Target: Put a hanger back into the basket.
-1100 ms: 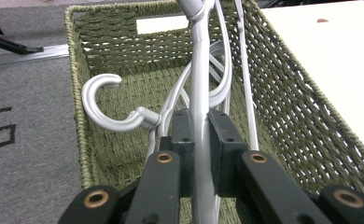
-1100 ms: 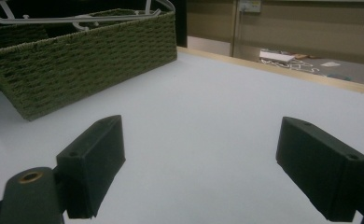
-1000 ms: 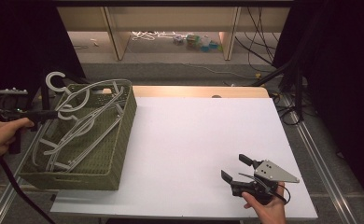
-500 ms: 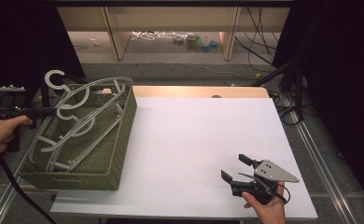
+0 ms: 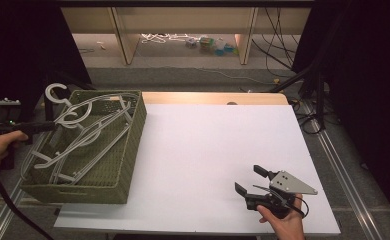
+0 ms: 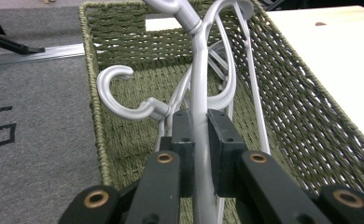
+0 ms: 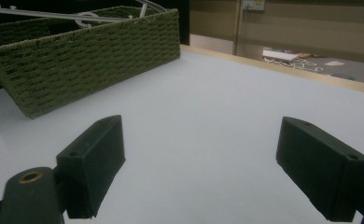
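A green woven basket (image 5: 128, 155) (image 6: 311, 121) (image 7: 91, 51) stands at the table's left and holds several silver hangers (image 5: 88, 145). My left gripper (image 5: 45, 126) (image 6: 199, 140) comes in from the left over the basket's rim and is shut on the bar of one silver hanger (image 5: 83, 111) (image 6: 199, 79), which is lifted and tilted with its hook (image 5: 58, 92) above the far left corner. A second hook (image 6: 119, 95) curls just left of the jaws. My right gripper (image 5: 255, 181) (image 7: 203, 163) rests low over the white table (image 5: 208, 150) at the front right, open, nothing between its pads.
A wooden strip (image 5: 213, 98) runs along the table's far edge. Beyond it stand shelving legs with cables and small objects on the floor (image 5: 203, 45). Grey carpet (image 6: 35, 121) lies left of the basket. Dark stands and cables (image 5: 313, 100) sit at the right.
The left gripper has drawn the held hanger slightly left and up, so its hook stands a little higher over the basket's corner. The right gripper has stayed put.
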The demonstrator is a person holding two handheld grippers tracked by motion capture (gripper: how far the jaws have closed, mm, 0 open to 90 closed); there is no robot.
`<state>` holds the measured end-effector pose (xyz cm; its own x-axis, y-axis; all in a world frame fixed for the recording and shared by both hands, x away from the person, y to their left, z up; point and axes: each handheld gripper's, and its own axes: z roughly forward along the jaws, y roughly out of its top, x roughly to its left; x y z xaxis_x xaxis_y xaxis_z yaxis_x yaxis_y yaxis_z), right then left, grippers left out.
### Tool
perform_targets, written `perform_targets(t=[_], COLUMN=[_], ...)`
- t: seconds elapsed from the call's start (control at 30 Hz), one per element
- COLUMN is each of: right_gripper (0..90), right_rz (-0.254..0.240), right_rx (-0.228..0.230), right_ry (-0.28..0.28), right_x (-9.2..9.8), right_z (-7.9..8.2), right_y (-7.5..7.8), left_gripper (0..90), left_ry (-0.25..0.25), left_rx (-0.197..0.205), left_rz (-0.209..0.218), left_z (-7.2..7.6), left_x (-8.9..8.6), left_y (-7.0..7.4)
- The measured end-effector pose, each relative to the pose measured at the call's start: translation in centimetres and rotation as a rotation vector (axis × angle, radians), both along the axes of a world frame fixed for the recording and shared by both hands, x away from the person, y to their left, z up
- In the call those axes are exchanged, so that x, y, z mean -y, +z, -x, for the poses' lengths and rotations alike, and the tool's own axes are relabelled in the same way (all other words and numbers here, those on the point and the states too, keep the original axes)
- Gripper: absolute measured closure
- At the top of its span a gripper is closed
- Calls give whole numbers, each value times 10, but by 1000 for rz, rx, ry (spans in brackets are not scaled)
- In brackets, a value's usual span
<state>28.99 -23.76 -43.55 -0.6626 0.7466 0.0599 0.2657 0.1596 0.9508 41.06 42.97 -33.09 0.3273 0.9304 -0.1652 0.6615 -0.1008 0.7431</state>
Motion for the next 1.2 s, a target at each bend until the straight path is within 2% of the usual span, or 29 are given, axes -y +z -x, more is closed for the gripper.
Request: perform_targets(t=[0.07, 0.17, 0.23, 0.37, 0.5, 0.57, 0.63, 0.77, 0.9, 0.97, 1.03, 1.07, 1.2], right_gripper=[162, 162, 162, 162, 162, 162, 162, 162, 162, 162, 162, 162, 162], right_rz=[-18, -19, -13, -9, -9, -13, -11, -8, -18, -16, -13, -13, -8], right_rx=[5, 6, 8, 8, 8, 6, 4, 9, 7, -1, 4, 5, 8], right_ry=[2, 4, -4, -8, -9, -5, -1, -8, 0, -4, -1, -2, -10], right_x=[0, 1, 1, 1, 1, 1, 1, 0, 1, 1, 1, 1, 1], right_z=[-1, -1, 0, 0, 0, 0, -1, 0, -1, -1, -1, -1, 0], right_y=[-1, -1, 0, 0, 0, 0, 0, 0, -1, 0, 0, 0, 0], left_gripper=[818, 817, 817, 817, 817, 816, 815, 814, 813, 813, 813, 814, 812], left_ry=[-5, -7, -45, -54, -47, -34, -19, -27, -24, -30, -32, -39, -31], left_rx=[-8, -24, -54, -65, -65, -62, -56, -79, -85, -107, -115, -132, -147], left_rz=[-14, -32, -88, -117, -112, -139, -129, -147, -147, -140, -147, -152, -144], left_z=[-2, -6, -10, -14, -15, -16, -19, -20, -18, -17, -17, -17, -17], left_x=[3, 7, 6, 10, 8, 9, 10, 8, 10, 10, 11, 11, 14], left_y=[-4, -12, -16, -21, -25, -29, -32, -36, -46, -51, -56, -58, -64])
